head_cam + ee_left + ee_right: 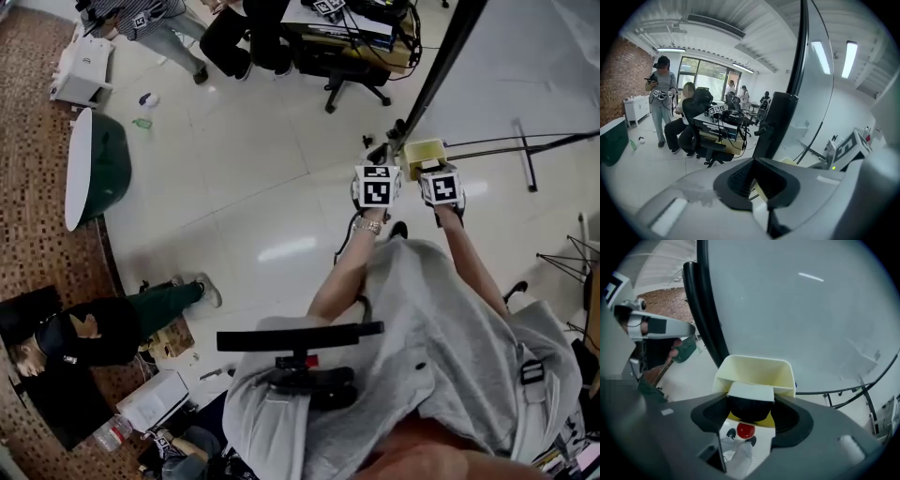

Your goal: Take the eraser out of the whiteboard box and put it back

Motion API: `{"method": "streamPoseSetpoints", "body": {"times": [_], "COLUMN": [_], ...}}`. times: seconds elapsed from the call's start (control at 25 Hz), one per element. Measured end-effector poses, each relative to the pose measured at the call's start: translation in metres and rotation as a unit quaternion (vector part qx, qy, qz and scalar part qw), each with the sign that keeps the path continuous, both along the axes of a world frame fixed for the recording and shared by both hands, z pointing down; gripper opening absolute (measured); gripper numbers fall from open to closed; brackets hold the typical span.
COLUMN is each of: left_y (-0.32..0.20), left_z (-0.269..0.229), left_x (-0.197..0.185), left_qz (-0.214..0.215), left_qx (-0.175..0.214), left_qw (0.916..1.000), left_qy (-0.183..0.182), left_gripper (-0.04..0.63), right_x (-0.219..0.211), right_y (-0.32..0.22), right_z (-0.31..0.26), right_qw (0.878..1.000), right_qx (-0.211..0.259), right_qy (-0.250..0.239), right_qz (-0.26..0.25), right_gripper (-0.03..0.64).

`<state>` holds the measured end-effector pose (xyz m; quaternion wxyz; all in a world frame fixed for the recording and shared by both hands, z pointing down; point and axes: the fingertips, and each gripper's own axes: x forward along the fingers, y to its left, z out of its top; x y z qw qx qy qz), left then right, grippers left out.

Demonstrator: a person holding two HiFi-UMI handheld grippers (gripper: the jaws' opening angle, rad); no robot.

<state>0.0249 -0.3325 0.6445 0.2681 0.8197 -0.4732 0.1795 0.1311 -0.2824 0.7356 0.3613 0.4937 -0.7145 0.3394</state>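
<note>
The eraser [750, 401], white on top and black below, sits between the jaws of my right gripper [750, 414], which press on both its sides. It hangs over the front wall of the pale yellow whiteboard box [754, 369]. In the head view the box [424, 150] is fixed by the whiteboard's black frame [450, 56], with my right gripper [429, 161] at it. My left gripper [380, 157] is beside it on the left. In the left gripper view my left gripper [757, 185] has its jaws apart with nothing between them.
The whiteboard [801, 310] rises right behind the box, and its stand's legs [525, 150] spread over the floor. A green tub with a white lid [94, 169] lies at the left. A desk and office chair [710, 140] with people nearby stand further off.
</note>
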Motion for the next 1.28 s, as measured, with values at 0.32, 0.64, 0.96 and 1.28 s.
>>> {"method": "streamPoseSetpoints", "body": {"times": [0.32, 0.64, 0.96, 1.28], "left_y": [-0.021, -0.023, -0.014, 0.002], "left_z": [-0.004, -0.009, -0.009, -0.009], "left_x": [-0.010, -0.008, -0.007, -0.019], "left_qz": [-0.024, -0.024, -0.015, -0.009], "left_qx": [0.006, 0.011, 0.012, 0.010], "left_qw": [0.9997, 0.9996, 0.9998, 0.9999], "left_qy": [0.007, 0.009, 0.007, 0.002], "left_gripper": [0.005, 0.004, 0.004, 0.005], "right_x": [0.005, 0.011, 0.010, 0.005], "right_y": [-0.034, -0.064, -0.068, -0.059], "right_z": [-0.095, -0.118, -0.067, -0.024], "right_qw": [0.995, 0.986, 0.985, 0.995], "right_qx": [0.076, 0.139, 0.166, 0.097], "right_qy": [-0.061, -0.085, -0.023, -0.021], "right_qz": [-0.005, 0.044, 0.036, 0.031], "right_gripper": [0.275, 0.275, 0.275, 0.290]}}
